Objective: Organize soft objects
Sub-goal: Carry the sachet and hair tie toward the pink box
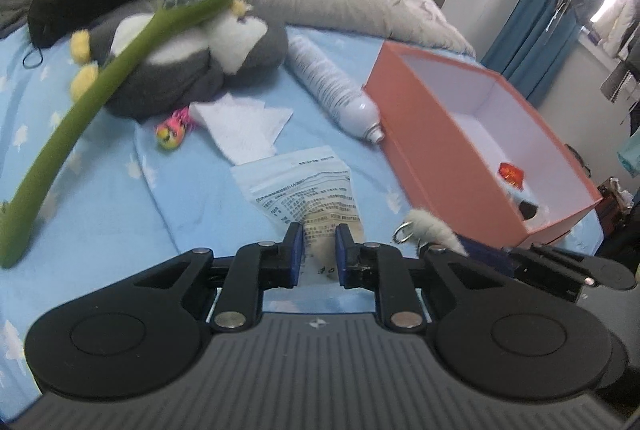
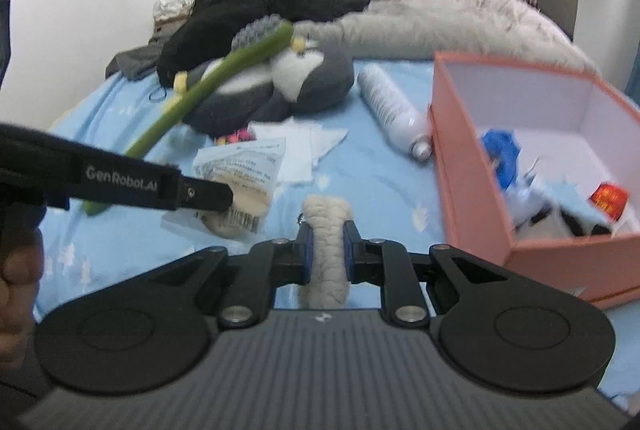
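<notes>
Plush items lie scattered over the blue bed sheet (image 2: 380, 169). From the left: one long green plush brush (image 1: 100, 85) leans across one grey penguin toy (image 1: 208, 57); one small pink-and-yellow toy (image 1: 173, 130) lies below it; then one folded white tissue (image 1: 244, 125), one printed packet (image 1: 308, 185), one white spray bottle (image 1: 332, 85), and one open pink box (image 2: 472, 165) at the right, already holding several soft pieces.

The left tongs (image 1: 319, 254) are clenched on the packet's near edge, which the right wrist view confirms. The right tongs (image 2: 327, 254) are clenched on one cream fleece charm (image 2: 326, 218) with a metal ring, held clear of the sheet just left of the box.

Procedure, as judged: carry each held item over the box rim, lower it inside, then release. Keep the grip firm on the thin packet, which could slip.
</notes>
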Demonstrator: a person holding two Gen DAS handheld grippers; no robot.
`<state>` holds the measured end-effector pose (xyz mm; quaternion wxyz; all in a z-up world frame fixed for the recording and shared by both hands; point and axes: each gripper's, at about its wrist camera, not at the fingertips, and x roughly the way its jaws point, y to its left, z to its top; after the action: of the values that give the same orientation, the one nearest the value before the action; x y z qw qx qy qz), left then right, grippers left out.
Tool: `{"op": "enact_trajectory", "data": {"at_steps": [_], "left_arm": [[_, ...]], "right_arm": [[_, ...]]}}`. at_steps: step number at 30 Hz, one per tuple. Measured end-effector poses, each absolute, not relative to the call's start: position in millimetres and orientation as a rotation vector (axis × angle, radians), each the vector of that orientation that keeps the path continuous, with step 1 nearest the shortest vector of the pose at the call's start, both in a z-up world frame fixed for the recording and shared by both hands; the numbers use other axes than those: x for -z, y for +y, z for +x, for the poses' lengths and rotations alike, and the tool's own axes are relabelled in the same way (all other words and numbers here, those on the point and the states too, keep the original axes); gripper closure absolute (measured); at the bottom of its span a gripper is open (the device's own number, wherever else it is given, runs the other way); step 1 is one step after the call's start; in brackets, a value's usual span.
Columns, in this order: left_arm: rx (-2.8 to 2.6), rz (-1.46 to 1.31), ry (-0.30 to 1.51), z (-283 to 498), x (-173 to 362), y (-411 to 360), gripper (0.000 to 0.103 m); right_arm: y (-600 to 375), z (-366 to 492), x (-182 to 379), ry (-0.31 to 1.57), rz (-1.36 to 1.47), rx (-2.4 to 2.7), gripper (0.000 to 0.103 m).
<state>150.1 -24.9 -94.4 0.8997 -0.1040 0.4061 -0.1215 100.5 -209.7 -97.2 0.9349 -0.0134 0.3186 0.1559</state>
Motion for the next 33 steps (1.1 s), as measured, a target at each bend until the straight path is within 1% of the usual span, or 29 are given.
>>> {"op": "enact_trajectory", "data": {"at_steps": [9, 19, 25, 29, 33], "left_arm": [[0.319, -0.223, 0.749, 158.9, 41.3, -38.1, 0.083], [0.442, -0.184, 0.637, 188.6, -19.1, -95.6, 0.082], [0.523, -0.187, 0.635, 215.4, -42.2, -140.1, 0.082], [0.555, -0.127, 0.632, 226.5, -50.3, -170.3, 0.082], [0.579, -0.128, 0.717, 252.4, -40.7, -194.4, 0.082]], "right_arm": [[-239.1, 104.7, 38.5, 0.507, 0.000, -0.251, 0.084], [-288.5, 120.5, -25.1, 0.368, 0.006, -0.149, 0.084], [-326.4, 139.1, -45.7, 0.392, 0.049, -0.063, 0.084], [-349.2, 151.5, -47.8, 0.432, 0.072, -0.013, 0.084], [-368.9, 169.3, -33.1, 0.513, 0.101, 0.010, 0.084]]}}
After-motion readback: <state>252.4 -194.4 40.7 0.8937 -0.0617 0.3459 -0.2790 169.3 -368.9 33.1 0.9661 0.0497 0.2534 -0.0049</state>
